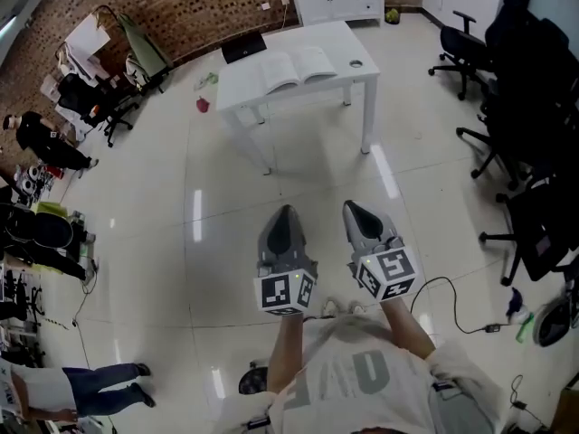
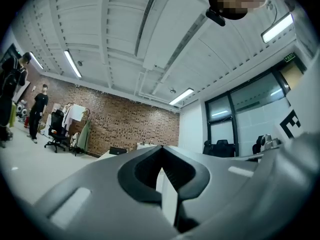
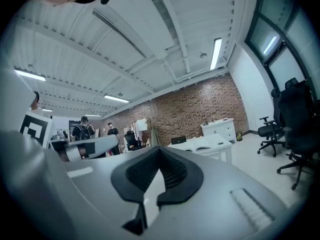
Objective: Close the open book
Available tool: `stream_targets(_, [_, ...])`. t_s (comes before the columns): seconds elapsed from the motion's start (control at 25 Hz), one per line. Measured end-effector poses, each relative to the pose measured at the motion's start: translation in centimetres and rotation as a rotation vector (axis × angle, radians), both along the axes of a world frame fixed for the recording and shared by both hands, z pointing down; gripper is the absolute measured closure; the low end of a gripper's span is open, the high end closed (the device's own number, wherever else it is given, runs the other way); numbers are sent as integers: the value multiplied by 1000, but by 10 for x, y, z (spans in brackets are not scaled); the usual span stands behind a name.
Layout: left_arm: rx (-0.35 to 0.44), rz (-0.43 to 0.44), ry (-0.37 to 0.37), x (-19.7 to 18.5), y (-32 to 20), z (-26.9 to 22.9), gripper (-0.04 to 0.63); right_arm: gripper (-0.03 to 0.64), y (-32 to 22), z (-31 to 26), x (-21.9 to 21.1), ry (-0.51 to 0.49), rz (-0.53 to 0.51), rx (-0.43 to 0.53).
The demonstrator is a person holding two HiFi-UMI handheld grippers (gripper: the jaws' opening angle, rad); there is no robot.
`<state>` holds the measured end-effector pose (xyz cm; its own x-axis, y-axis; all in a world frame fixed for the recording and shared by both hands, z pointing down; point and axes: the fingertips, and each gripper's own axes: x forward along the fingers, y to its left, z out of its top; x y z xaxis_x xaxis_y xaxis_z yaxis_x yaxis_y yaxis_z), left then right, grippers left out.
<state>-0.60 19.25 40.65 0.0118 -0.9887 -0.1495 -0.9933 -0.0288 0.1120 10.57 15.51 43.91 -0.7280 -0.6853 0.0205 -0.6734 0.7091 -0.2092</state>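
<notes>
1. The left gripper point(image 1: 285, 211) has its jaws pressed together with nothing between them. The left gripper view shows only ceiling and far wall past the tips.
2. The right gripper point(image 1: 355, 208) is also closed and empty. It is held just beside the left one, and both point roughly level, toward 12 o'clock in the head view.
3. Bare floor lies between the grippers and the white table point(image 1: 360, 78), which stands well apart from them.
4. The open book point(image 1: 294, 69) lies flat on that table, at about 12 o'clock from the left gripper and about 11 o'clock from the right.
5. The book's spread pages run roughly from 8 o'clock to 2 o'clock. The spine crosses them, pointing more or less back at the person.
6. Neither gripper is clearly nearer, though the left one is more squarely in line with the spine.
7. My judgement is that the person must first walk toward 12 o'clock. Either gripper could then lift one half of the book over the spine.
</notes>
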Motion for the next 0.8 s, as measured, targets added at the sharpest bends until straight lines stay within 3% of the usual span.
stream_targets(0.28, [-84,-28,9,-27,-8,13,584,615,0,2,-23,34,-34,2])
stream_targets(0.44, [-271,-43,22,-30,-20,50,584,614,-3,18,-26,60,-48,-55])
stream_targets(0.52, [-323,-59,46,-34,-22,60,589,618,-5,25,-29,61,-51,-95])
stream_targets(0.8, [-269,-29,77,-36,-20,55,589,620,-8,33,-32,37,-39,-137])
